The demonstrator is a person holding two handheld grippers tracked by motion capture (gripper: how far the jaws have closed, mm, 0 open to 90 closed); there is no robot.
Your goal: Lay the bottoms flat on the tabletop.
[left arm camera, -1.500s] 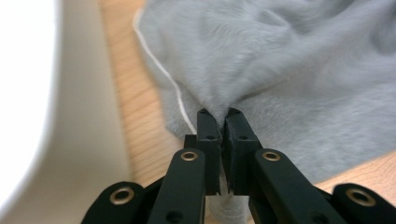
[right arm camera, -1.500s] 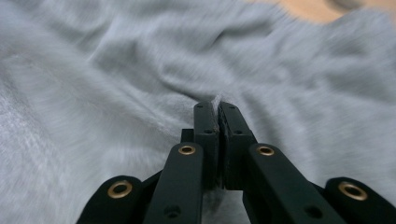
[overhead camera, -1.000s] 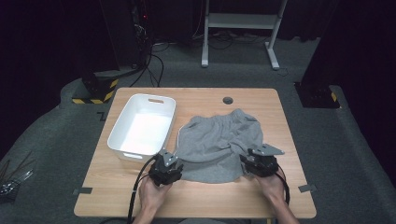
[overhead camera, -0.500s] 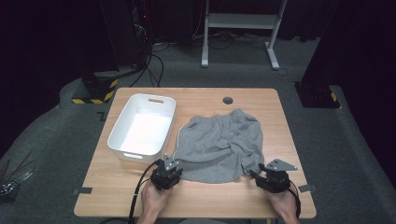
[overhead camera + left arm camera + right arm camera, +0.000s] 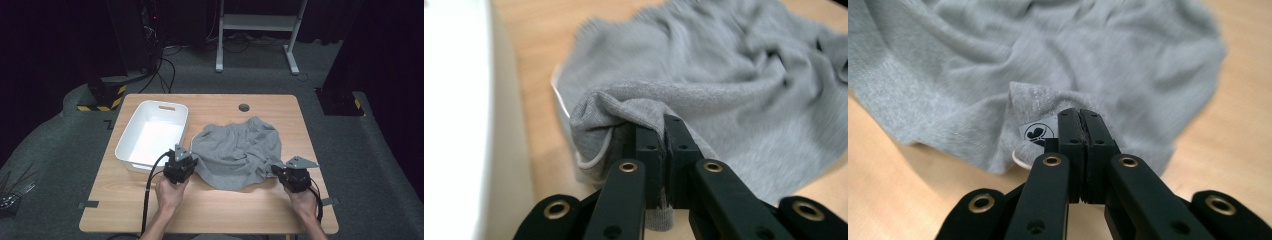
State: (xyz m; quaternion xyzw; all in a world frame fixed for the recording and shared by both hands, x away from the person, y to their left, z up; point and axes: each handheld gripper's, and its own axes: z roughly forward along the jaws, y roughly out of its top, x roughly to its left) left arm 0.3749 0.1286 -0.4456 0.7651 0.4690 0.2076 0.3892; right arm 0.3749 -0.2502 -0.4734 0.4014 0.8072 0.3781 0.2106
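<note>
Both grippers, left (image 5: 186, 162) and right (image 5: 280, 171), have just closed, pinching the near edge of soft, light grey shorts (image 5: 237, 150) lying limp on the table (image 5: 210, 210) beside a white bin (image 5: 150, 132).

place: lab | cues: dark curtains, floor cables (image 5: 165, 65), hazard-striped base (image 5: 102, 95)

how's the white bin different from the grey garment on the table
The white bin is rigid, rectangular and open-topped with nothing in it; the grey garment is soft and crumpled. The bin sits untouched, while the garment is pinched by the left gripper and the right gripper. Both rest on the wooden table.
</note>
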